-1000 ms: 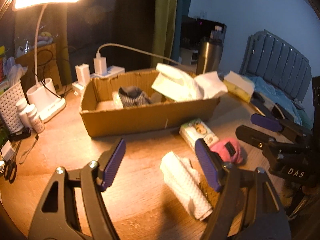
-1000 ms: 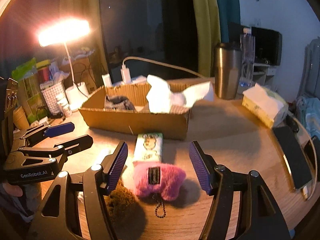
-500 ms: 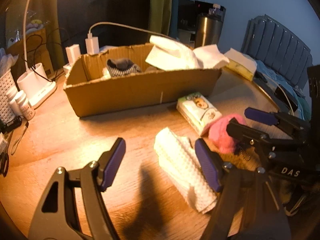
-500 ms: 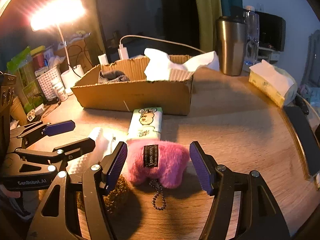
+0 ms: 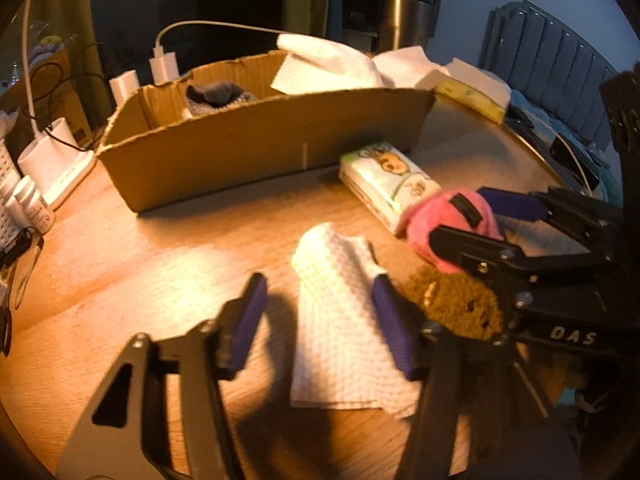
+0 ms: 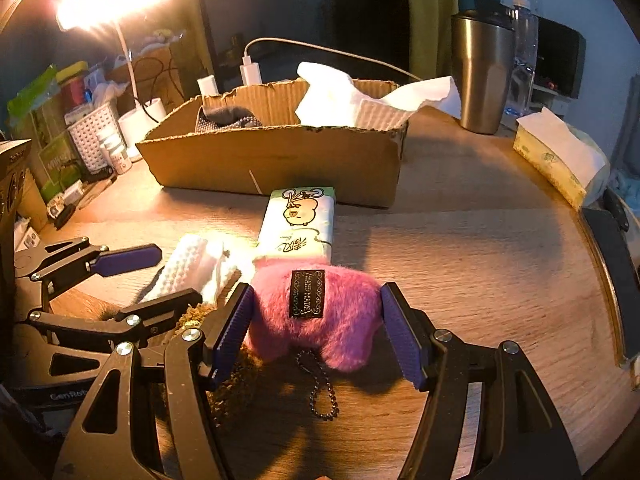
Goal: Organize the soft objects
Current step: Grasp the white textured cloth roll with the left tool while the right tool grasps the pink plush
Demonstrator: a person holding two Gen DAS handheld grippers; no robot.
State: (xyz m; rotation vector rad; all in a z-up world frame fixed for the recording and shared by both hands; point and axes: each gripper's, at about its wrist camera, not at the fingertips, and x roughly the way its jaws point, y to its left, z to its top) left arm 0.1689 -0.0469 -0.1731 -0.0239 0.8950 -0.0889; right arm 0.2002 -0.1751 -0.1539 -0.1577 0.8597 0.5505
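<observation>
While sorting is under way, the shallow brown corrugated cardboard box (image 6: 280,168) on the round wooden worktop (image 6: 480,264) already holds a dark grey knitted item (image 6: 228,118) at its left end and crumpled white cloths (image 6: 340,104) at its right.

Items outside the box, judged as left to do:
- Folded white waffle-textured cloth (image 5: 340,320), flat on the worktop. The left gripper (image 5: 320,320) straddles it; its fingers (image 5: 394,332) are closing, the right one at the cloth's edge, the left one apart from it, so nothing is clamped yet.
- Fluffy pink plush keychain with a black label and ball chain (image 6: 316,316), just in front of the tissue pack. The right gripper (image 6: 320,332) has its fingers (image 6: 230,332) spread to either side; the left finger is at or against the fur and the right stands just clear, so the toy is not squeezed.
- Soft green-and-white tissue pack with a cartoon print (image 6: 300,220), its far end close to the box's front wall.
- Brown fuzzy item (image 5: 460,304), between the two grippers, partly hidden.

Progress: roughly part-way; two or more pieces boxed, four visible outside. Both pickups are at the pre-grasp stage.
</observation>
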